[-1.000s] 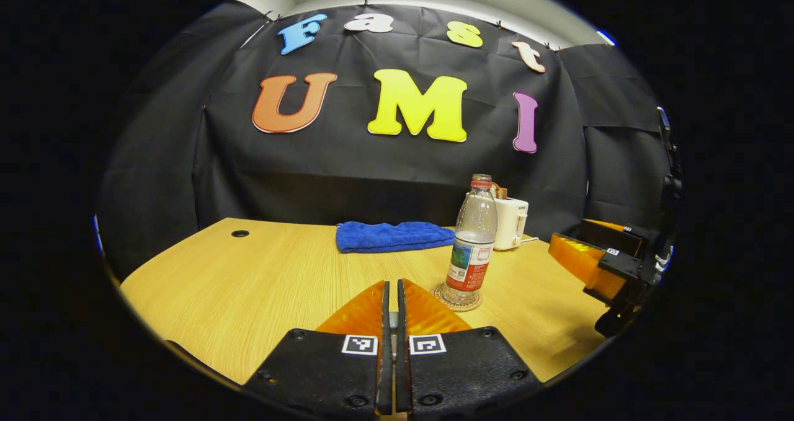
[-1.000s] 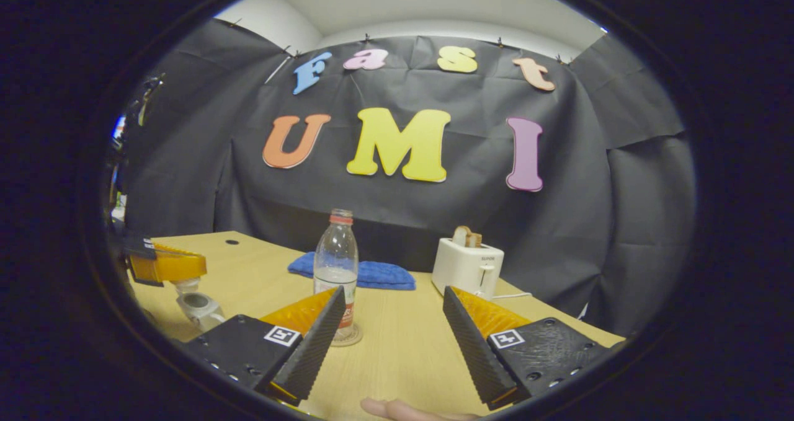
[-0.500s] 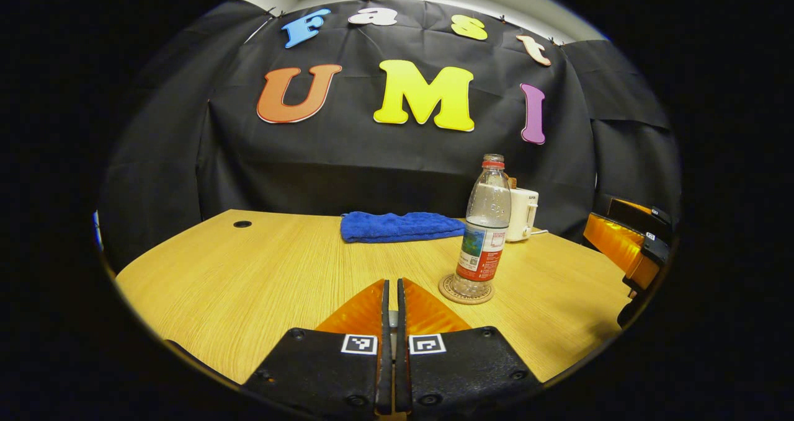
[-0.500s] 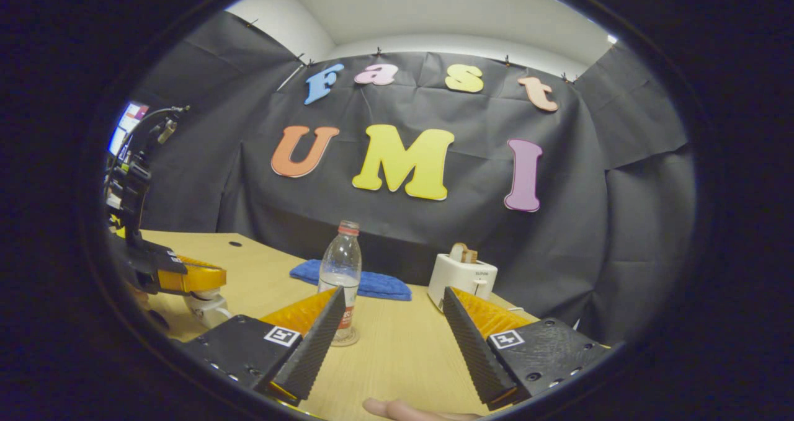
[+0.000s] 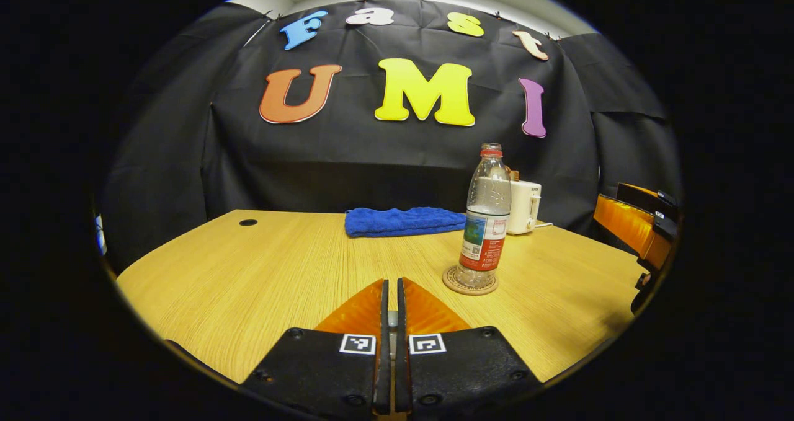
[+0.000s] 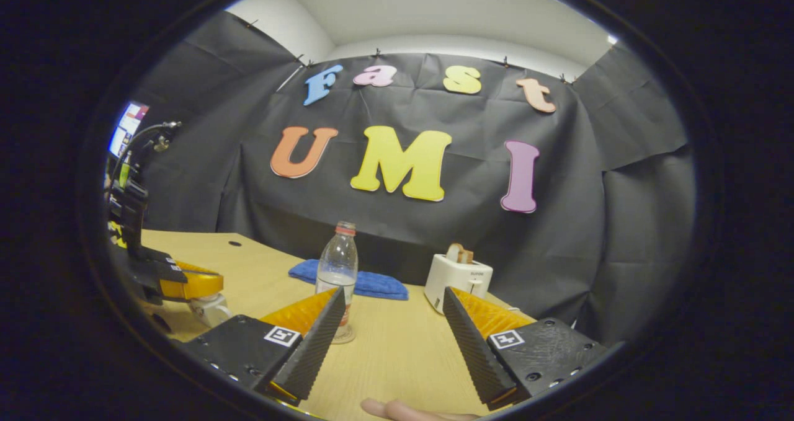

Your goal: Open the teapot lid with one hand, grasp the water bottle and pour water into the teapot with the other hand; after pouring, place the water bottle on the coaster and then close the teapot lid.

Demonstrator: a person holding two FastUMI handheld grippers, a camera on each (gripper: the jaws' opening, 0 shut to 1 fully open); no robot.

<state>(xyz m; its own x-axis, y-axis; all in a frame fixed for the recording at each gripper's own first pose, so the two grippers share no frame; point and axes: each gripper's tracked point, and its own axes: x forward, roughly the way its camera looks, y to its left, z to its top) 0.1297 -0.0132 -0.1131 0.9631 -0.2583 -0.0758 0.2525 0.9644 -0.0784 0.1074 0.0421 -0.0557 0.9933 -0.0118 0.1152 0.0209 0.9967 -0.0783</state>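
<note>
**Left tool closed, right tool spread wide, bottle upright on the coaster**

In the left gripper view, the left tool [image 5: 389, 297] has its fingers pressed together with only a thin slit between them and nothing held; it hangs over the wooden table [image 5: 260, 272]. The water bottle [image 5: 486, 216] stands upright on the round coaster [image 5: 469, 281], ahead and to the right of those fingers, well apart from them. A blue towel [image 5: 404, 221] lies behind it, and a white toaster [image 5: 525, 206] stands just behind the bottle.

In the right gripper view, the right tool [image 6: 394, 322] is spread wide and empty, touching nothing. The bottle is seen just past its left finger. At the left edge, the other tool hovers just above the white teapot [image 6: 209, 309]; whether it touches the teapot cannot be told.
</note>
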